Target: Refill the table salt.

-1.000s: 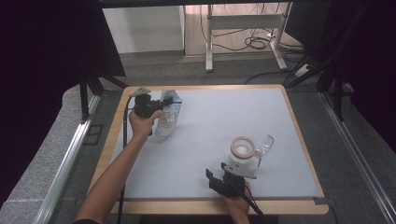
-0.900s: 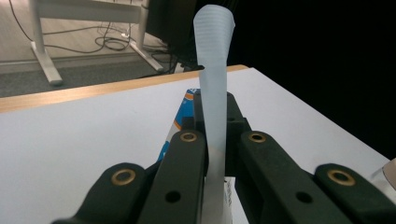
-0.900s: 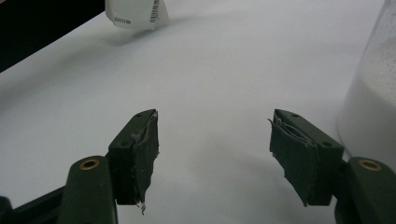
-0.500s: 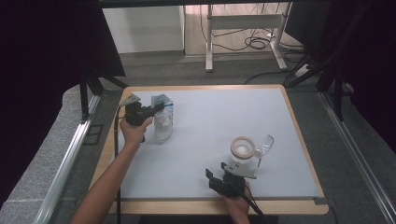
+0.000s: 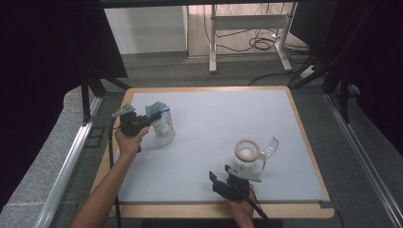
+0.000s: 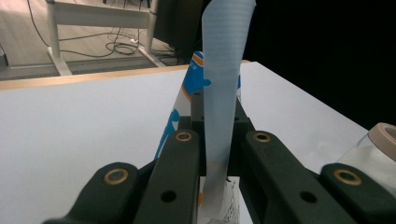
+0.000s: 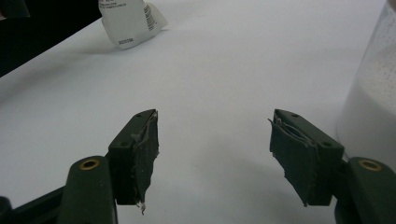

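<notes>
Gripping the top edge of a blue-and-white pouch (image 5: 161,124), the left tongs (image 5: 151,117) are clamped on its flat upper seal. In the left gripper view that pale blue strip (image 6: 223,93) rises between the two black jaws, which sit tight against it; they have just eased a touch wider yet the strip remains pinched. Holding it by the top likely keeps the pouch standing so its printed white lower part rests on the desk (image 5: 214,118) at the near-left area, ready for tearing or pouring, as far as I can judge.

Right tongs (image 5: 227,177) sit low at the near edge, jaws well apart, nothing between them; right gripper view shows both worn pads (image 7: 144,149) with bare desk in the gap. Just beyond them stands a clear jar (image 5: 247,154) with a tan-rimmed open mouth, and a clear lid (image 5: 269,148) lies beside it, touching or almost. My guess: the jar is parked open to receive the pouch's contents, with the right tongs waiting to steady it. Pouch and jar are well apart.

Desk surface: pale blue-white mat, wood border, plain. Around it grey carpeted floor, metal rails (image 5: 66,161) left and right, black curtains on both sides. Far back, a white table frame (image 5: 247,28) with loose cables (image 5: 259,43) on a lighter floor.
</notes>
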A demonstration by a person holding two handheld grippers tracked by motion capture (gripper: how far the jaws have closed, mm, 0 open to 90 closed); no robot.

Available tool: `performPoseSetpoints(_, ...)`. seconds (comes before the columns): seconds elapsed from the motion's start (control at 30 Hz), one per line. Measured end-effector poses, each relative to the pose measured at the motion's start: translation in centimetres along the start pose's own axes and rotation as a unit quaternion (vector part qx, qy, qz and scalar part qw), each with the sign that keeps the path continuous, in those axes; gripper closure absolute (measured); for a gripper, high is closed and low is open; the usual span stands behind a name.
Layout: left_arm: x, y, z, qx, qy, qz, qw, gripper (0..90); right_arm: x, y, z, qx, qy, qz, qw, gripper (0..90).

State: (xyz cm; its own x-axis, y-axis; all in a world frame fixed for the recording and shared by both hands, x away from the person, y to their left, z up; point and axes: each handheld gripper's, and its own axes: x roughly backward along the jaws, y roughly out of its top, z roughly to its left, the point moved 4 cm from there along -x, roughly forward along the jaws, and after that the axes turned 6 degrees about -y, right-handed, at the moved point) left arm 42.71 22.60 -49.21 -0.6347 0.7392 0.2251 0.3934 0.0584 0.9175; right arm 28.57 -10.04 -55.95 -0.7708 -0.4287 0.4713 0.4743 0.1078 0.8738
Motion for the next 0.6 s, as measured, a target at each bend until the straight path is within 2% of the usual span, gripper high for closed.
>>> performPoseSetpoints(0.23,-0.07,-0.05,0.07,0.001,0.000,-0.004,1.0000,84.1,-0.06,-0.06,-0.08,-0.001,0.000,0.002,1.0000,33.4)
performPoseSetpoints(0.6,-0.20,-0.06,0.20,0.007,-0.004,-0.008,0.9999,66.9,-0.09,-0.09,-0.03,0.000,0.000,0.003,1.0000,33.3)
